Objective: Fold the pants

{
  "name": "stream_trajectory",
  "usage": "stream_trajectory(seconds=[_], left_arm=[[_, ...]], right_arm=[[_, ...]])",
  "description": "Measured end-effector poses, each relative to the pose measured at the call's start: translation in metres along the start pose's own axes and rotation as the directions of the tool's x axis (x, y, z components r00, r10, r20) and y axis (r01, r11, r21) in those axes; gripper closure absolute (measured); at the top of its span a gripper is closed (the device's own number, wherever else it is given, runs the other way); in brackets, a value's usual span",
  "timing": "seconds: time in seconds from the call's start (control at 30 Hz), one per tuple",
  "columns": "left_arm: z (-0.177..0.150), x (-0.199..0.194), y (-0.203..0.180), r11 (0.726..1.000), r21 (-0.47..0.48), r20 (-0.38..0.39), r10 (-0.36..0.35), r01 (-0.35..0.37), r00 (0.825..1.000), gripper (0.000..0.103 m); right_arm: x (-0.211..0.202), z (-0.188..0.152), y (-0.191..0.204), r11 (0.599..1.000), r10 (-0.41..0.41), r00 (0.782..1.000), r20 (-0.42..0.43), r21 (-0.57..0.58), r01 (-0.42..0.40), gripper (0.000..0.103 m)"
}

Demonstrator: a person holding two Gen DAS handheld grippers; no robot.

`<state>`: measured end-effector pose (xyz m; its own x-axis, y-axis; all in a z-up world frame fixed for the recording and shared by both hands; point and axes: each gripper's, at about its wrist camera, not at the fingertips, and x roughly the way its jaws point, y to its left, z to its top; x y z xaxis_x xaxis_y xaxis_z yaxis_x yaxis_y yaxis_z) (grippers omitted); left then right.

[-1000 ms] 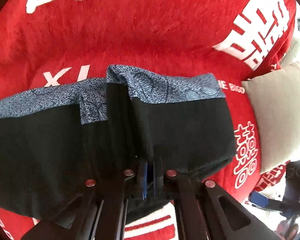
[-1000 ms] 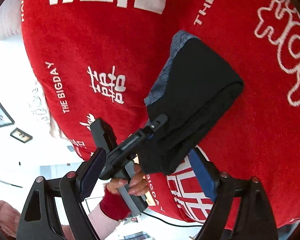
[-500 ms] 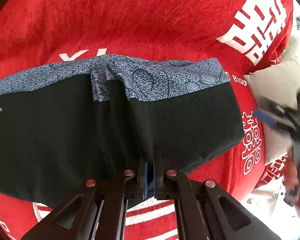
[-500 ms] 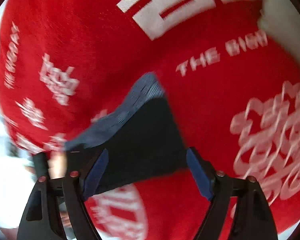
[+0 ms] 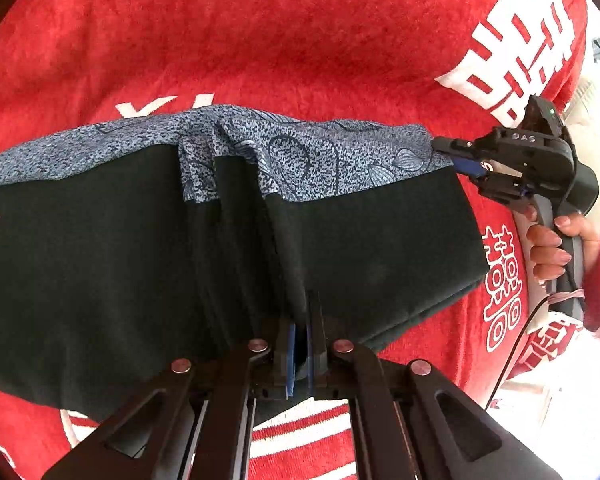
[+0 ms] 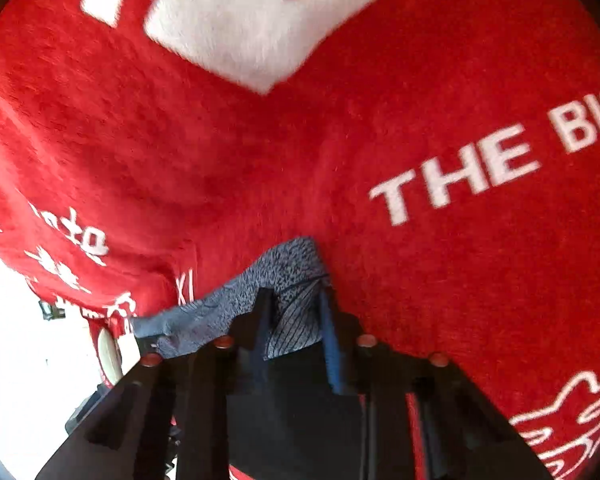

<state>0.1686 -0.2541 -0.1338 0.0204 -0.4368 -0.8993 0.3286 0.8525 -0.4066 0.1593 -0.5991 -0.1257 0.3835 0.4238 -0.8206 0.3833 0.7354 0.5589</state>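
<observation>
The pants (image 5: 100, 264) are black with a blue-grey patterned waistband (image 5: 308, 152). They lie folded across a red blanket. My left gripper (image 5: 300, 320) is shut on the near black edge of the pants, and the cloth puckers into ridges there. My right gripper (image 5: 460, 156) reaches the right end of the waistband in the left wrist view. In the right wrist view its fingers straddle the waistband corner (image 6: 292, 280) with a narrow gap, so my right gripper (image 6: 294, 308) is closing on the cloth but whether it grips is unclear.
The red blanket (image 5: 300, 40) with white lettering covers the whole surface and drops off at its right edge. A hand in a red sleeve (image 5: 552, 248) holds the right gripper's handle. A cable (image 5: 512, 352) hangs below it.
My right gripper swung in from the side to the waistband's right corner and narrowed around it. My left gripper kept its hold and the pants spread a little flatter.
</observation>
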Motion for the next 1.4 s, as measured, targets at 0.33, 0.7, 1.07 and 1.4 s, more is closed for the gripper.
stream_trajectory(seconds=[0.33,0.7,1.07,1.4], left_arm=[[0.010,-0.052,-0.012,0.991,-0.014,0.085,0.132,-0.131,0.988,0.052],[0.051,0.015,-0.038,0.986,0.019,0.069,0.166,-0.168,0.984,0.052],[0.009,-0.006,-0.005,0.990,-0.007,0.070,0.140,-0.139,0.988,0.051],[-0.032,-0.044,0.022,0.945,-0.217,0.071,0.267,-0.246,0.961,0.030]], right_arm=[[-0.035,-0.046,0.046,0.939,-0.276,0.949,0.150,-0.170,0.300,0.051],[-0.036,-0.079,0.060,0.908,-0.312,0.937,0.160,-0.239,0.343,0.083],[-0.033,-0.098,0.077,0.890,-0.310,0.941,0.139,-0.306,0.338,0.082],[-0.008,-0.117,0.127,0.860,-0.261,0.962,0.081,-0.433,0.270,0.082]])
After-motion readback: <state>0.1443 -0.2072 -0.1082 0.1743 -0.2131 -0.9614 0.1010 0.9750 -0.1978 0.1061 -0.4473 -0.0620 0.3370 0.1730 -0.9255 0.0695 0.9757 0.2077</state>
